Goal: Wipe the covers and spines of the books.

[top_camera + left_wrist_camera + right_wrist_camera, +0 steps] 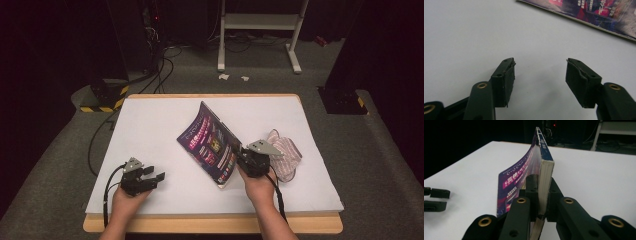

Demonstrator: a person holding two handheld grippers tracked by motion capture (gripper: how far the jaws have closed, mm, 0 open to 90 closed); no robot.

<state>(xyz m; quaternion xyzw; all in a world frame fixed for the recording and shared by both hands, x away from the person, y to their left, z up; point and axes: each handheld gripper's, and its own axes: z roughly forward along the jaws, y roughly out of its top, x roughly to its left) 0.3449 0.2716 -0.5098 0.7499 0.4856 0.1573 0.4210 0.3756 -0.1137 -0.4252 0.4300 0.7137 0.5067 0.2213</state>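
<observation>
White sheeting covers the wooden-edged table (150,130), which stands on grey carpet in a dark room. At its near right, the right gripper (543,195) is clenched on the page edge of a thick paperback book with a dark purple printed cover (210,142); both pads are pressed flat against the pages. The book is lifted on that side and tilted, its cover bowed, with its far corner raised above the table's middle. Just right of the book, a pink-and-white striped cloth (286,150) is seen lying crumpled on the sheeting. Well left of the book, near the table's front edge, the left gripper (540,75) is held with its jaws apart and nothing between them.
</observation>
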